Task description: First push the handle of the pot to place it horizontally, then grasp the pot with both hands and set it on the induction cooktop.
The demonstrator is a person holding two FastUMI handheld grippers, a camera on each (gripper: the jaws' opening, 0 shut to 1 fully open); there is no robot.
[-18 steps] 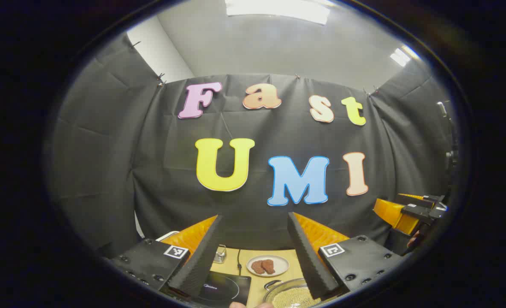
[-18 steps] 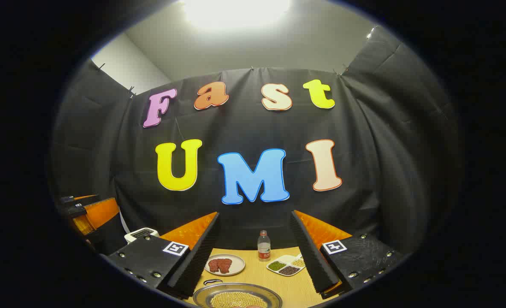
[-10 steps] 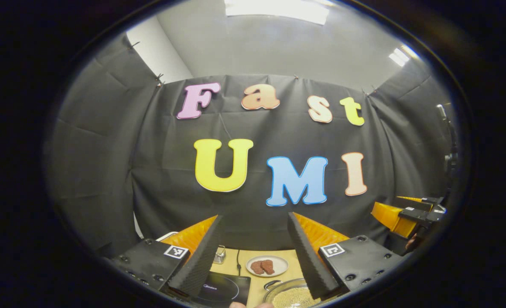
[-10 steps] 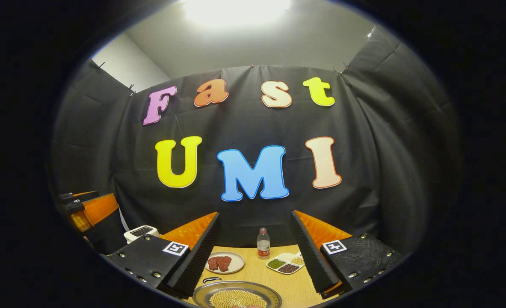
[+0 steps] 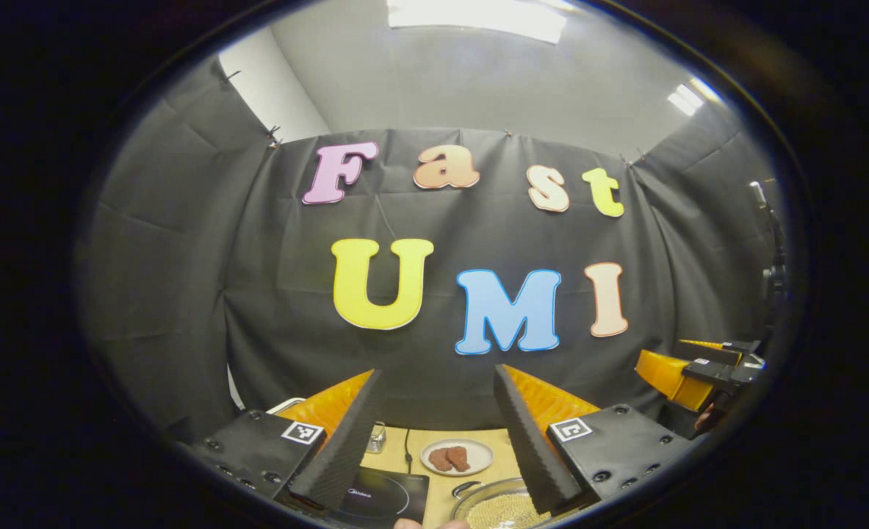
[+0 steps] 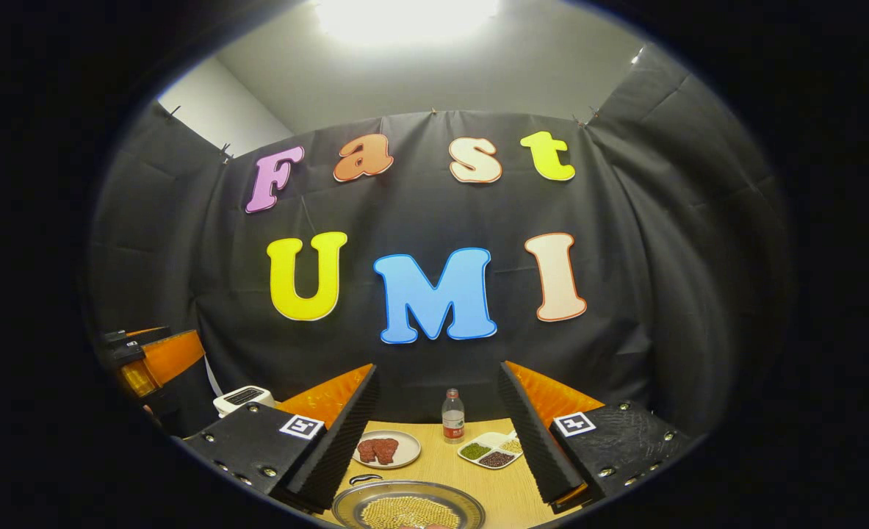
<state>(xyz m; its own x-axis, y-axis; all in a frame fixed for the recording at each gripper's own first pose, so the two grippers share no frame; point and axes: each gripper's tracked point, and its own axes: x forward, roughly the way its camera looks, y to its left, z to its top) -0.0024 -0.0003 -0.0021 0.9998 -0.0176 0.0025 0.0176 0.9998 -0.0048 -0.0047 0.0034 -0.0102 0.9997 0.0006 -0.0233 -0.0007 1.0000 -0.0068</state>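
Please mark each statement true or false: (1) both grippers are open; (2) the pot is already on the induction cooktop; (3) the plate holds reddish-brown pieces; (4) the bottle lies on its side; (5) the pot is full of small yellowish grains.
1. True: the left gripper and the right gripper both stand open, holding nothing.
2. False: the pot sits on the table, beside the induction cooktop.
3. True: the plate carries reddish-brown pieces.
4. False: the bottle stands upright.
5. True: grains cover the pot's bottom.
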